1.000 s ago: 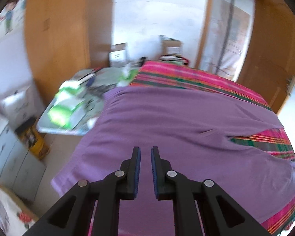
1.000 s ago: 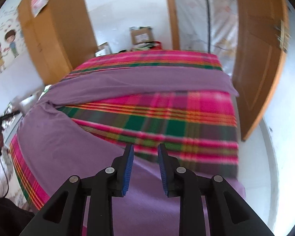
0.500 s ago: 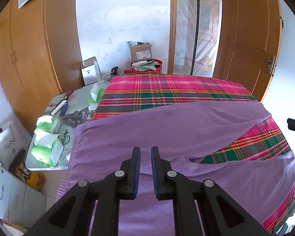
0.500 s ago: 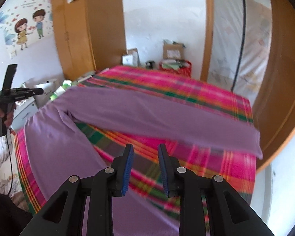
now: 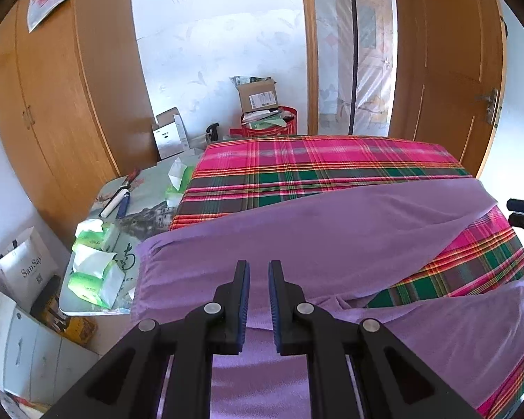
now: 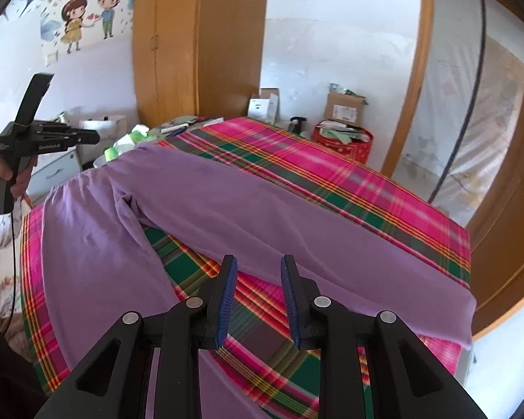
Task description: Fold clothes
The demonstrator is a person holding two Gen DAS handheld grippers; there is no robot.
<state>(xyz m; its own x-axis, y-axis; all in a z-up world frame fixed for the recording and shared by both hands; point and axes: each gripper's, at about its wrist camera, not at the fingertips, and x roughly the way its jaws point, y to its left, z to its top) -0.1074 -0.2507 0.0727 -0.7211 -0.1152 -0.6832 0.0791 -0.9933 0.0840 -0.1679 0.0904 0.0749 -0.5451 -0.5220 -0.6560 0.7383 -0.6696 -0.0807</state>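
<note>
Left wrist view is showing the left gripper hovering over the waist end of the purple trousers, which are lying spread on the plaid bed cover. Its jaws are standing slightly apart with only a narrow gap, and nothing is between them. One trouser leg is running to the far right and the other leg is lying near, on the right; a wedge of plaid is showing between them. A side table with tissue packs is standing to the left of the bed.

Right wrist view is showing the right gripper above the gap between the two legs, with its jaws spread wide and holding nothing. The trousers are lying flat, the waistband at the far left and the hems toward the near right. The left gripper is visible at the far left, held well above the cloth.

I am judging the fabric as thin, soft and light, so it is likely sagging and wrinkling when it is lifted. A good hold is probably at the waistband edge for the left tool and at a leg hem for the right one, because these doubled edges are giving more thickness to pinch.
</note>
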